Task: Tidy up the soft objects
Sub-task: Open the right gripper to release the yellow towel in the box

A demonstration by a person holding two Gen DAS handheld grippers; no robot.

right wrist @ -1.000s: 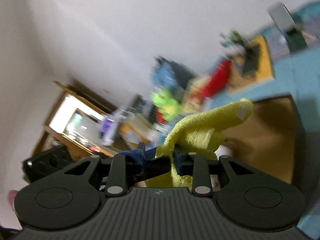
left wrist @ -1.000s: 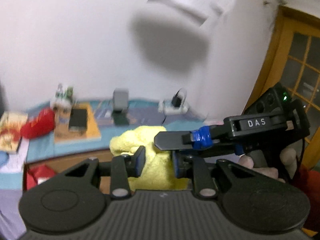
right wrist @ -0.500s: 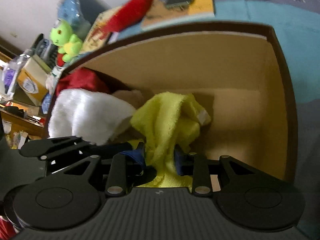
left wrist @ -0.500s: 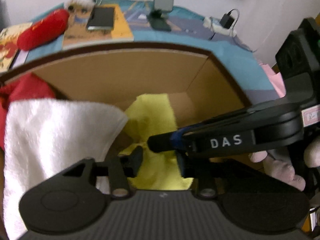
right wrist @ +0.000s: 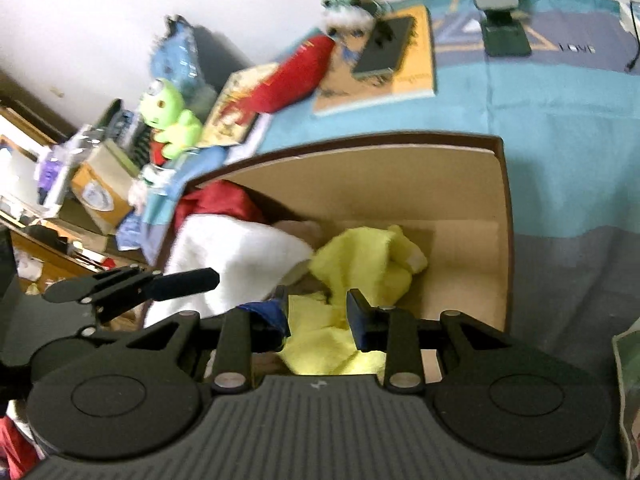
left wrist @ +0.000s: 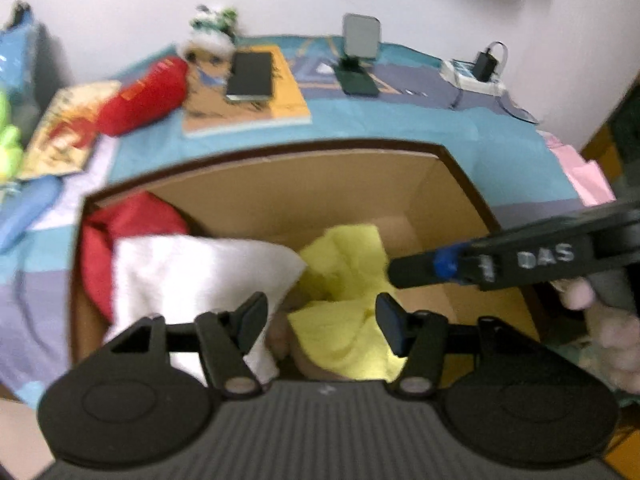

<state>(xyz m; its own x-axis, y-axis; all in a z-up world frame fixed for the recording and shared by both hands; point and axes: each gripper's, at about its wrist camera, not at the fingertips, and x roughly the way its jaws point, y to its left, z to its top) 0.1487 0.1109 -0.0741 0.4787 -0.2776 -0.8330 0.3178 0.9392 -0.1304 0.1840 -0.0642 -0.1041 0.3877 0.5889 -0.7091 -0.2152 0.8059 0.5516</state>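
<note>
Box [left wrist: 304, 184]: yellow cloth [left wrist: 344, 276], white towel [left wrist: 192, 272], red fabric [left wrist: 120, 224] | left jaws spread | right jaws apart

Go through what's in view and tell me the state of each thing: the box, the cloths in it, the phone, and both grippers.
Cardboard box: open at the top, partly filled.
Yellow cloth: crumpled inside the box.
White towel: in the box, draped over its near edge.
Red fabric: tucked into the box's left corner.
Phone: screen dark, lying on a book.
Left gripper: open, jaws just been opening.
Right gripper: jaws apart, above the yellow cloth.
</note>
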